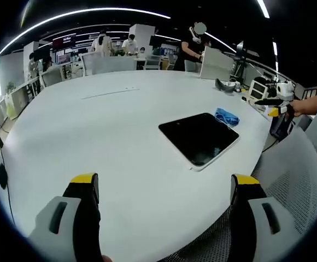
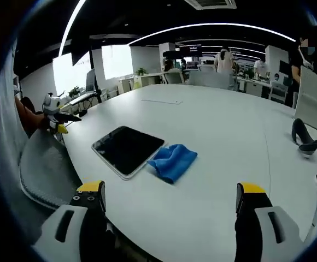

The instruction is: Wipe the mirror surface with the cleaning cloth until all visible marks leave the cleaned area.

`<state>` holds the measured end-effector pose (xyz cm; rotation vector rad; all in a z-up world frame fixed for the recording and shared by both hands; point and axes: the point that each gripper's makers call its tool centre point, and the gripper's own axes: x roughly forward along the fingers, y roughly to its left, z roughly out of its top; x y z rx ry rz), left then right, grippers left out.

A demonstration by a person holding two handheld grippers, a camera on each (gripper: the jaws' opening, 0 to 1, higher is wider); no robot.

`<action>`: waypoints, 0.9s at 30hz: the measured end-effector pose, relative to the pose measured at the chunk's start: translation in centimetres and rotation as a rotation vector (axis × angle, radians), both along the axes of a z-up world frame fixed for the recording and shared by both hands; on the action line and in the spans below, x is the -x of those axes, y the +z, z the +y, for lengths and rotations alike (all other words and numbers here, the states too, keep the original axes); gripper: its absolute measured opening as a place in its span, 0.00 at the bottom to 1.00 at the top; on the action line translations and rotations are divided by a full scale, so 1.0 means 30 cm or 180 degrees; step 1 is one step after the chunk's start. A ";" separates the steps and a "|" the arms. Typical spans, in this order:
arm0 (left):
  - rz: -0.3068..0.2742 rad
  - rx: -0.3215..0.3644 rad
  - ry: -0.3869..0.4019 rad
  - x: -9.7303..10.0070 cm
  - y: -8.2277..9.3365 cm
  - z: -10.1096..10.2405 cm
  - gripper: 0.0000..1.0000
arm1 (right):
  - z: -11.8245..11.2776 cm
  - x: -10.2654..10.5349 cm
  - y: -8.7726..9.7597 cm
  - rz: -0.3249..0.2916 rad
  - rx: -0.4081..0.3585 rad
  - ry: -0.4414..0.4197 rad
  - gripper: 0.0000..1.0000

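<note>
The jaws of the left gripper [image 1: 161, 188] stand wide apart and hold nothing; below them is only bare white table [image 1: 93, 125]. The jaws of the right gripper [image 2: 170, 197] are also wide apart and empty, above the near edge of the same table.

Beyond the left gripper, toward the right and a little farther, lies the mirror [image 1: 199, 137], a dark flat rectangle with a pale frame, near the right edge of the table. The cleaning cloth [image 1: 227, 116], blue and crumpled, lies just beside its far corner. In the right gripper view, the mirror [image 2: 127, 149] is at the left and the cleaning cloth [image 2: 172, 160] is right next to its edge; I cannot tell if they touch. In each view the other gripper shows small at the side, beyond the table edge. Far away, people stand at desks.

It seems to me that the wiping has not started: the cloth is not yet picked up. The next move probably calls for the right gripper to reach forward and close on the cloth, then bring it onto the glass.
</note>
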<state>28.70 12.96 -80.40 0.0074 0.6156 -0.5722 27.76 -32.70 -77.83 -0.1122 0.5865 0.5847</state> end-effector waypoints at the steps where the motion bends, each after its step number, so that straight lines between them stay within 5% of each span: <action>1: 0.0003 0.0033 0.0018 -0.002 0.002 0.004 0.99 | -0.021 0.003 0.002 -0.0021 0.0024 -0.0070 0.98; 6: -0.0005 0.0010 -0.0177 0.012 -0.001 -0.031 0.99 | -0.018 -0.014 0.002 -0.0012 0.0026 -0.0084 0.98; 9: 0.0027 -0.0064 0.0059 -0.003 -0.008 0.014 0.99 | -0.028 -0.047 0.000 -0.0007 0.0047 -0.0043 0.98; 12: 0.0003 -0.0087 0.0039 -0.006 -0.007 0.013 0.99 | -0.011 -0.090 0.025 -0.0110 -0.0146 0.0016 0.98; 15: -0.0139 -0.0062 -0.0032 -0.005 0.025 -0.002 0.99 | -0.007 -0.100 -0.016 -0.0065 -0.0093 0.0087 0.98; 27: -0.0191 -0.0019 -0.0108 0.003 0.042 -0.025 0.99 | 0.012 -0.106 -0.055 -0.0027 -0.0049 0.0173 0.98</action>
